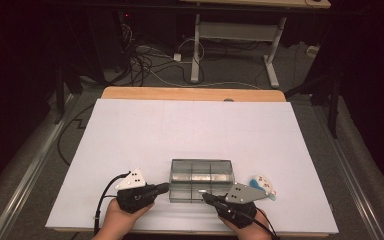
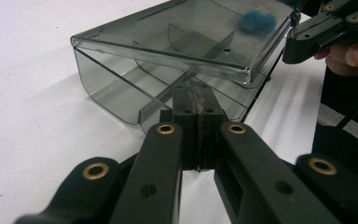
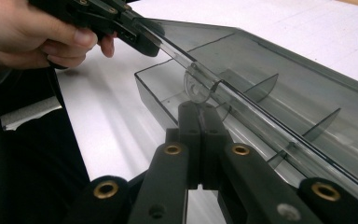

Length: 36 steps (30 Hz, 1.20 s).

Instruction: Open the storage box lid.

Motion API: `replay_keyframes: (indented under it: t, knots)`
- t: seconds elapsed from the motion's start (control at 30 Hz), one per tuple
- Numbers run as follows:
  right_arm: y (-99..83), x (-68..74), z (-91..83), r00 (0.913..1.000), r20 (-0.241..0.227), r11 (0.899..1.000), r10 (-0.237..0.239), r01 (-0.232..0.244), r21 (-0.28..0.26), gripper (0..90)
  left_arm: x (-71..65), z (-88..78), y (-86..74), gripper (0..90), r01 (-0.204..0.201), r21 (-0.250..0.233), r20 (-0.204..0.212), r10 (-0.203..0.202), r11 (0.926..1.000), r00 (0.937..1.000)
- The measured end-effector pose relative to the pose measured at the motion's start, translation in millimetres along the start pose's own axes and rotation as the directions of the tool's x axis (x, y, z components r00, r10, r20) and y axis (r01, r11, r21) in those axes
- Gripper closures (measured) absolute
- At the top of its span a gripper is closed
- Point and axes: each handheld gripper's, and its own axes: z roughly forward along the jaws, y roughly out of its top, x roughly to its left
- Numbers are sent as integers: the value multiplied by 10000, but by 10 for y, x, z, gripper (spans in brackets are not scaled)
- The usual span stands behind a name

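In the lower middle of the high view, a clear smoky-grey compartment box (image 1: 201, 181) sits on the white table (image 1: 130, 135), its hinged lid raised partway; I see thin dividers splitting its inside into small cells. My left gripper (image 1: 167, 187) comes in from the lower left of that frame, its tip at the box's left edge; my right gripper (image 1: 204, 196) comes from the lower right, its tip at the box's near edge. In the left gripper view the black jaws are pressed together, nothing between them, their tip at the near wall of the box (image 2: 121, 102) beneath the tilted lid (image 2: 186, 35); in the right gripper view the jaws are likewise pressed flat together, just below the lid's small round tab (image 3: 196, 86). A white and blue object (image 1: 263, 185) lies right of the box.
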Motion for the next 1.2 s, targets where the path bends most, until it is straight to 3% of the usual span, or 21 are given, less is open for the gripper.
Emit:
replay_keyframes:
  t: [0.53, 1.0, 1.2]
  knots:
    - [-18, -17, -29, 9997, 238, 10000, -39, 38, 58, 900, -15, 28, 33, 876, -115, -119, 68, 116, 9999, 9999]
    - [-149, -133, -256, 9936, 1083, 9995, 317, -324, 46, 900, 37, 99, 102, 876, -174, -200, 193, 178, 9996, 9997]
    - [-217, -235, -394, 9844, 1660, 9983, 579, -584, -17, 900, 55, 111, 113, 876, -173, -218, 190, 177, 9996, 9997]
